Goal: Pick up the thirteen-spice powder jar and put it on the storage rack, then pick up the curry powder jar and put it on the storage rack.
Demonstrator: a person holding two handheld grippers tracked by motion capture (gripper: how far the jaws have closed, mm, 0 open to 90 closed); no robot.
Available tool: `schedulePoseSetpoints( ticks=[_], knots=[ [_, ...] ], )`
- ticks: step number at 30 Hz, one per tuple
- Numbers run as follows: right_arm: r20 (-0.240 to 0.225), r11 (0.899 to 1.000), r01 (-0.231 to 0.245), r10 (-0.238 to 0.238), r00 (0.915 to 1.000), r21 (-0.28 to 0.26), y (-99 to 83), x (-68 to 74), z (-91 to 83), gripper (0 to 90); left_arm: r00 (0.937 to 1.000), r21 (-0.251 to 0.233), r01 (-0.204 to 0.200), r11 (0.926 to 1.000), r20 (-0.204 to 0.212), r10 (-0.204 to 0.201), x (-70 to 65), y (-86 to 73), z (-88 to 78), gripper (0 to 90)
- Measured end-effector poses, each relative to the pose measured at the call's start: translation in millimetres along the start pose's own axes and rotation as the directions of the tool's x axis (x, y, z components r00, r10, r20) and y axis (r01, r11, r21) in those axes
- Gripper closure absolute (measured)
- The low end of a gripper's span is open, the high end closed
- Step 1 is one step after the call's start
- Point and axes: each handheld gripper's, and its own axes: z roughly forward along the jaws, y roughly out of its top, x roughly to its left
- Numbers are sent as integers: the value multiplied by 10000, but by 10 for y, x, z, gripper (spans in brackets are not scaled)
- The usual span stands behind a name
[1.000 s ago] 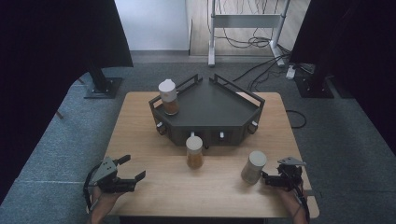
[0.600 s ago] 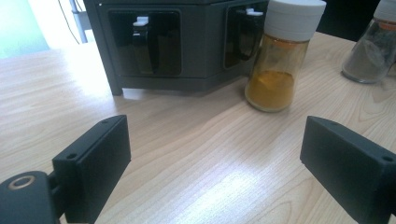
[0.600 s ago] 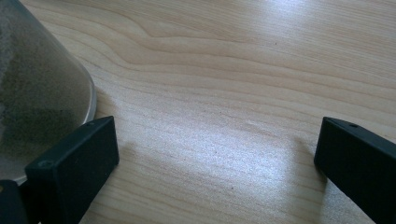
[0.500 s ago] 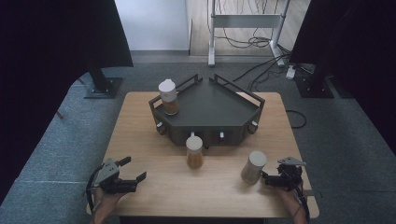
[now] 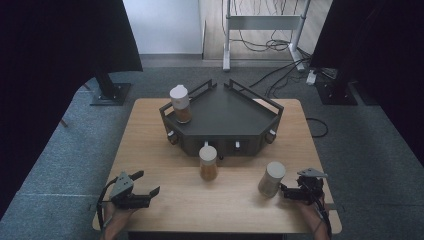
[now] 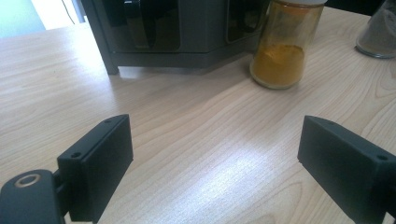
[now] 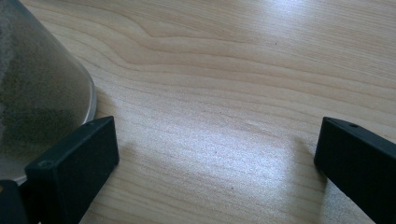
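Observation:
My left gripper (image 5: 146, 182) lies low over the table's near left corner, pointing right. Its jaws stand wide (image 6: 219, 158) and have just been closing a little, with only bare wood between them. Ahead of it stands a jar of yellow-orange powder (image 6: 285, 46) (image 5: 208, 163), just in front of the dark rack (image 5: 225, 120) (image 6: 187, 28). My right gripper (image 5: 285, 191) rests open at the near right, pointing left. A jar of grey powder (image 5: 271, 179) (image 7: 32, 93) stands just outside its left jaw, not between the jaws (image 7: 215, 158). A third jar with brown powder (image 5: 180, 104) stands on the rack's left end.
The wooden table (image 5: 150, 140) carries the rack across its far half. Round knobs stick out of the rack's front face. Dark curtains, stand feet and floor cables surround the table. Bare wood lies between the two grippers along the near edge.
The left gripper has shifted slightly to the right near the table's front corner. The right gripper and the three jars have kept still.

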Motion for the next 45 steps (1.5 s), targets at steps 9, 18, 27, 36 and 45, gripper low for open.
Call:
schedulePoseSetpoints(
  ticks=[9,18,27,36,45],
  knots=[
    [-62,10000,42,-42,10000,-4,0,-6,-1,0,10000,-71,34,10000,-81,-34,-14,-19,-11,92],
    [-365,9963,-233,204,9991,-826,-80,-72,-121,33,9997,33,24,10000,-223,-23,-29,-40,5,82],
    [-446,9884,-420,359,9984,-1459,-36,-86,-400,27,9996,54,-18,10000,-264,20,-32,-68,22,77],
    [-496,9797,-408,317,9983,-1961,145,-79,-737,20,9996,53,65,10000,-281,-63,-19,-99,7,78],
    [-1093,9692,-586,331,9935,-2391,331,-95,-1053,6,9997,40,88,10000,-224,-87,-14,-109,11,79]
  ],
)
